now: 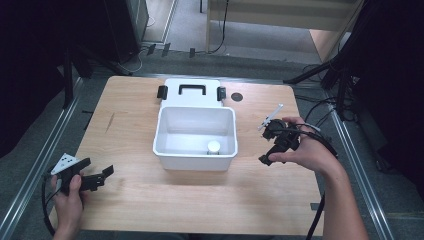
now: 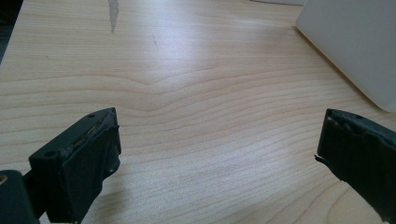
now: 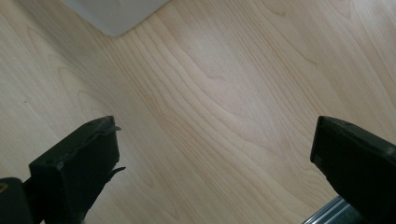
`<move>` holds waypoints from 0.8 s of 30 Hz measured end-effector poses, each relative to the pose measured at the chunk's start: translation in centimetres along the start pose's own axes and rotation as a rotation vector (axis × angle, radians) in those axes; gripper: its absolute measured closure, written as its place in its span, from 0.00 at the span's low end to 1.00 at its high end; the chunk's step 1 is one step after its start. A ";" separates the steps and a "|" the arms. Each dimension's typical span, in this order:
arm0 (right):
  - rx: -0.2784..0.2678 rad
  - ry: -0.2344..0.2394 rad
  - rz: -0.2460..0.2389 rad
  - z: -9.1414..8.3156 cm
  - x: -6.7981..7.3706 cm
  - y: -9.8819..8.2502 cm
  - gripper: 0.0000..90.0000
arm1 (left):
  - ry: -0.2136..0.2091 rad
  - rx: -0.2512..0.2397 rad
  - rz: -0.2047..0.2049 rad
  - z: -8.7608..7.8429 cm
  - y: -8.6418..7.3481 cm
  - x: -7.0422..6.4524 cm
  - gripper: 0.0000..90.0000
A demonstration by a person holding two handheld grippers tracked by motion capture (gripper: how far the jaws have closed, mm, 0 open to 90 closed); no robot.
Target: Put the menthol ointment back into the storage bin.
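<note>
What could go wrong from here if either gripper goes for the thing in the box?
1. The small white cup sits against the near wall of the white box; open jaws coming down may hit the rim.
2. The box looks light, so a bump could slide it.
3. The right gripper trails a cable that might snag the box corner.

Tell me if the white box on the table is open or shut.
Open. The white box shows its bare inside from above, with a small white jar on its floor, and its lid lies flat behind it.

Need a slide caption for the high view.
Open white plastic box on wooden table, small white cylinder inside, open claws either side.
</note>
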State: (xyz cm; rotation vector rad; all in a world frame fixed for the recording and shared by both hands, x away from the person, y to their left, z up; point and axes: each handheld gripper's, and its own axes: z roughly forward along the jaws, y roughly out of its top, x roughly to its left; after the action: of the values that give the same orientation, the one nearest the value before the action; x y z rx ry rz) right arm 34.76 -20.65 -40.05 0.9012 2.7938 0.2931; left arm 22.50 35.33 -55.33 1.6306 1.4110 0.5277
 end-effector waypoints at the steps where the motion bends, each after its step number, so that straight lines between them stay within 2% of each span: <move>1: -0.005 -0.001 0.008 0.1 -0.1 -0.3 0.02 | 0.001 -0.001 0.000 0.0 0.0 0.0 0.00; 2: -0.021 0.000 0.042 0.4 -0.3 -1.0 0.02 | 0.001 -0.002 0.000 0.0 0.0 0.0 0.00; 4: -0.030 -0.005 0.053 0.6 -0.5 -1.4 0.02 | 0.001 -0.002 0.000 0.0 0.0 0.0 0.00; 5: -0.055 -0.014 0.079 0.8 -0.7 -2.1 0.02 | 0.001 -0.001 0.000 0.0 0.0 0.0 0.00; 7: -0.059 -0.014 0.088 0.9 -0.8 -2.4 0.02 | 0.001 -0.001 0.000 0.0 0.0 0.0 0.00; 12: -0.116 -0.011 0.151 1.8 -1.4 -4.5 0.02 | 0.001 -0.001 0.001 0.0 0.0 0.0 0.00; 13: -0.141 -0.019 0.173 2.0 -1.5 -5.2 0.02 | 0.002 -0.001 0.001 0.0 0.0 0.0 0.00; 14: -0.141 -0.019 0.173 2.0 -1.5 -5.2 0.02 | 0.002 -0.001 0.001 0.0 0.0 0.0 0.00; 17: -0.191 -0.028 0.226 2.8 -1.6 -6.9 0.02 | 0.003 -0.001 0.004 0.0 0.0 0.0 0.00; 18: -0.191 -0.028 0.226 2.8 -1.6 -6.9 0.02 | 0.003 -0.001 0.004 0.0 0.0 0.0 0.00; 19: -0.224 -0.025 0.249 3.5 -1.7 -8.0 0.02 | 0.003 0.000 0.004 0.0 0.0 0.0 0.00; 21: -0.248 -0.016 0.286 4.1 -1.8 -8.8 0.02 | 0.004 0.000 0.006 0.0 0.0 -0.1 0.00; 22: -0.248 -0.016 0.286 4.1 -1.8 -8.8 0.02 | 0.004 0.000 0.006 0.0 0.0 -0.1 0.00; 23: -0.282 -0.010 0.327 4.8 -1.9 -9.7 0.02 | 0.004 -0.001 0.005 0.0 0.0 -0.1 0.00; 24: -0.282 -0.010 0.327 4.8 -1.9 -9.7 0.02 | 0.004 -0.001 0.005 0.0 0.0 -0.1 0.00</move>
State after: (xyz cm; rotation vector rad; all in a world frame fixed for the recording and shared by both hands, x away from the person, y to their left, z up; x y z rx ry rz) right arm 32.05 -28.89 -46.84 1.2733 2.4980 0.7067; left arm 22.49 35.28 -55.33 1.6337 1.4101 0.5343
